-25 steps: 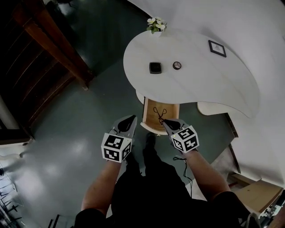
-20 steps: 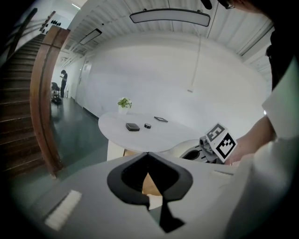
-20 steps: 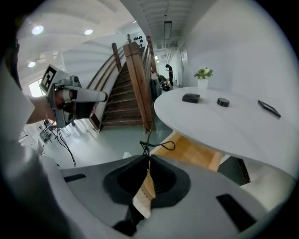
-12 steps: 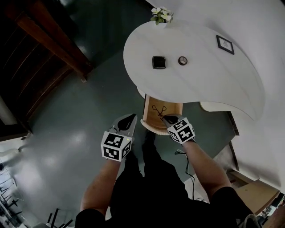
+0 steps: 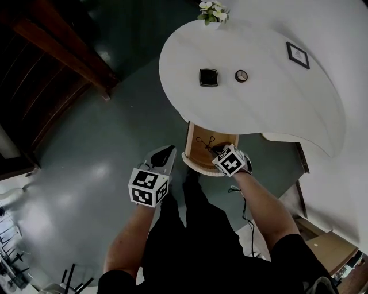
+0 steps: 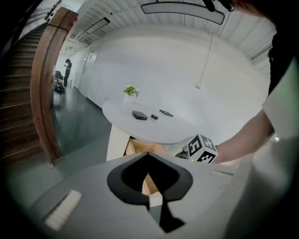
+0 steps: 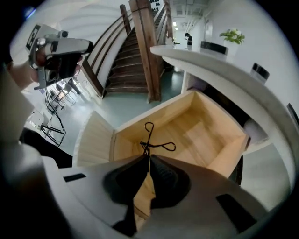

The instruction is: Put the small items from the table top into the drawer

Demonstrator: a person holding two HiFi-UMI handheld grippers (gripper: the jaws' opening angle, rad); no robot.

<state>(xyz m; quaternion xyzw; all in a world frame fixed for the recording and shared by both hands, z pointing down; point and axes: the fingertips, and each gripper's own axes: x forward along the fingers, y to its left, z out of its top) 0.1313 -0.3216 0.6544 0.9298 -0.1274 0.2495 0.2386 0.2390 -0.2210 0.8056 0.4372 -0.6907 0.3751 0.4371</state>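
Note:
A black wire-loop tool (image 7: 150,139) lies low inside the open wooden drawer (image 7: 219,154), and my right gripper (image 7: 146,156) is shut on its near end. From the head view, that right gripper (image 5: 216,151) reaches into the drawer (image 5: 192,150) under the white table (image 5: 270,109). On the table top sit a black square item (image 5: 209,77) and a small round item (image 5: 241,75). My left gripper (image 5: 168,151) hangs left of the drawer over the floor, shut and empty; in its own view the left gripper (image 6: 147,154) points toward the table (image 6: 168,130).
A framed picture (image 5: 298,55) and a small flower pot (image 5: 213,11) also stand on the table. A dark wooden staircase (image 5: 52,57) rises at the left. The person's legs are right below the drawer front.
My right gripper has pushed forward, further over the drawer, with the black tool at its tips. The left gripper has stayed about where it was.

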